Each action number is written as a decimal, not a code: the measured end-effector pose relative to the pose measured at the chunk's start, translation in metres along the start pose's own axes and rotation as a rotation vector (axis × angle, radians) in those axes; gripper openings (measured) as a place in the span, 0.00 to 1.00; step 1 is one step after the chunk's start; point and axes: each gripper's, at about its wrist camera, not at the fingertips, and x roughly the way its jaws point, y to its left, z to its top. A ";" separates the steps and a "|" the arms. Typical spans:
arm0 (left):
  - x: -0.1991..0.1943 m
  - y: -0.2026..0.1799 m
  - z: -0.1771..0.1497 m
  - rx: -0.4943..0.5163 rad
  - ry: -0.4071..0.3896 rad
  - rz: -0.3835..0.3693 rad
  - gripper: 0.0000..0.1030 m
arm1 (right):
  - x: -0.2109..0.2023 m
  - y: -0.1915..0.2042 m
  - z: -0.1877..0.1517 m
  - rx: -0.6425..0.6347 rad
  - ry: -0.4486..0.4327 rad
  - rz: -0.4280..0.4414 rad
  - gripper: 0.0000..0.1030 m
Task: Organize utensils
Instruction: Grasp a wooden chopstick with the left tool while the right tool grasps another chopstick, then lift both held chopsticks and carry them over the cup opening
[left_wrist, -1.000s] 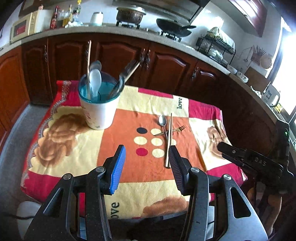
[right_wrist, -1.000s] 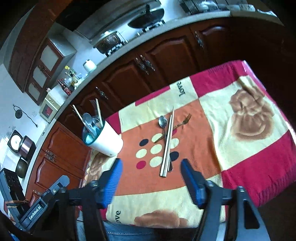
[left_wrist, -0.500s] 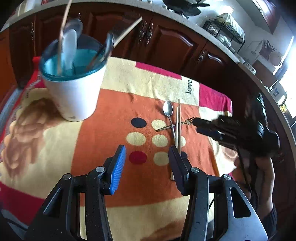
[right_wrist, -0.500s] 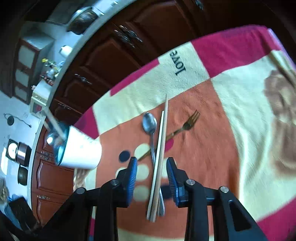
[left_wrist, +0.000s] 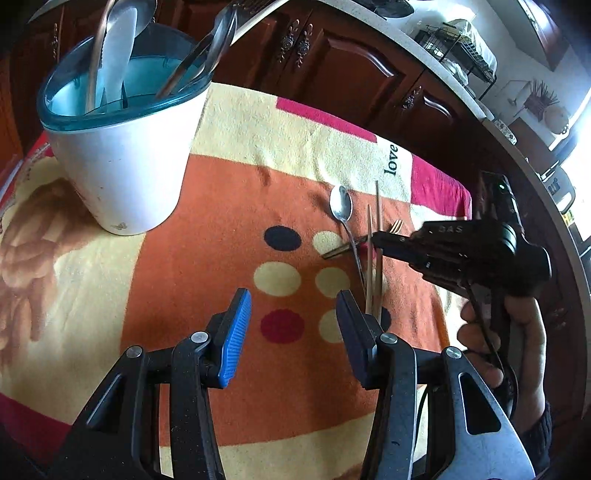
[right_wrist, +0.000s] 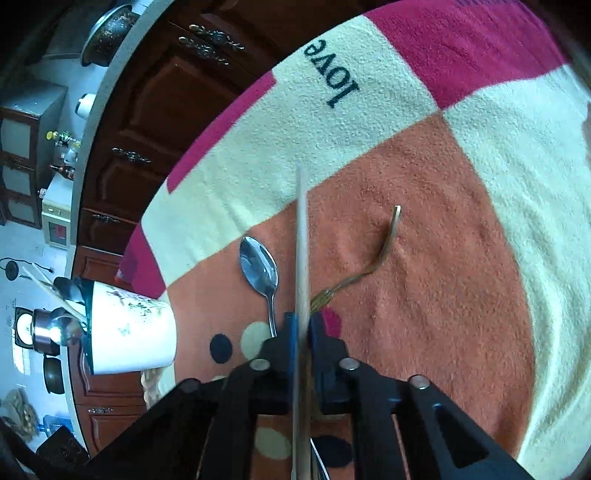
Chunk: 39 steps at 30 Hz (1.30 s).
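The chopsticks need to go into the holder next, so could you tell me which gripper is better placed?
Right: the right gripper is shut on the chopsticks, while the left gripper hangs open, holding nothing.

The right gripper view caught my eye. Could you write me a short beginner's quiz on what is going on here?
1. True or false: the right gripper is shut on a chopstick.
2. Which gripper has nothing between its fingers? A) left gripper B) right gripper
3. Fill in: the spoon lies on the blanket, on the ____ side of the chopstick in the right wrist view.

Key: 1 true. 2 A. 3 left, with the fork on the other side and the white utensil cup standing apart.
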 end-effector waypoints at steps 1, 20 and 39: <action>0.001 -0.001 0.001 -0.001 0.003 -0.005 0.46 | -0.003 -0.001 -0.001 0.003 -0.007 0.003 0.06; 0.088 -0.093 0.046 0.148 0.154 -0.025 0.28 | -0.072 -0.053 -0.020 0.055 -0.243 -0.033 0.06; 0.140 -0.119 0.051 0.269 0.230 0.149 0.06 | -0.077 -0.060 -0.023 0.030 -0.279 0.025 0.06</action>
